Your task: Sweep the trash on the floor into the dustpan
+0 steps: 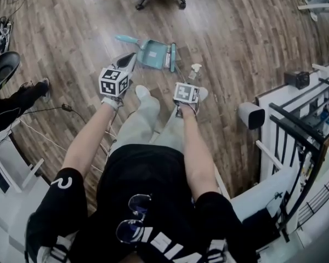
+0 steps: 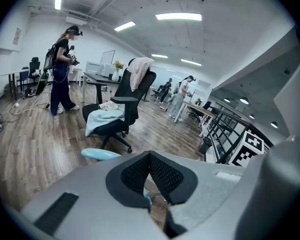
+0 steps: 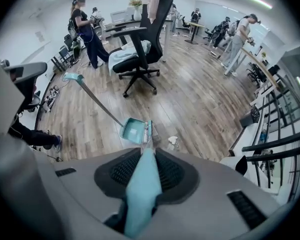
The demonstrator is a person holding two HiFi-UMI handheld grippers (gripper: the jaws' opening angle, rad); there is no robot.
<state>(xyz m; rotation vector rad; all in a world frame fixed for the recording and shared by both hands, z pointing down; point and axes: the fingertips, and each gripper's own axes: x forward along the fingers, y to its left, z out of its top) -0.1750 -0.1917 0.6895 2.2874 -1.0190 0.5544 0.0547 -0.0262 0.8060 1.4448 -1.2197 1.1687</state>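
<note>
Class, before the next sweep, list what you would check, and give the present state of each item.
1. Right gripper clamped on broom handle: ok.
2. Left gripper steadying dustpan handle: not ok; jaws together, handle free.
3. Trash inside dustpan: not ok; it lies on the floor.
4. Trash between broom head and dustpan: not ok; the broom head stands between them.
5. Dustpan sitting flat on floor: cannot tell.

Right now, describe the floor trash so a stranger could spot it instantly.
On the wood floor past the person's shoes stands a teal dustpan with the broom beside it. Just right of both lies the trash: a crumpled scrap, white where its neighbours are teal.
</note>
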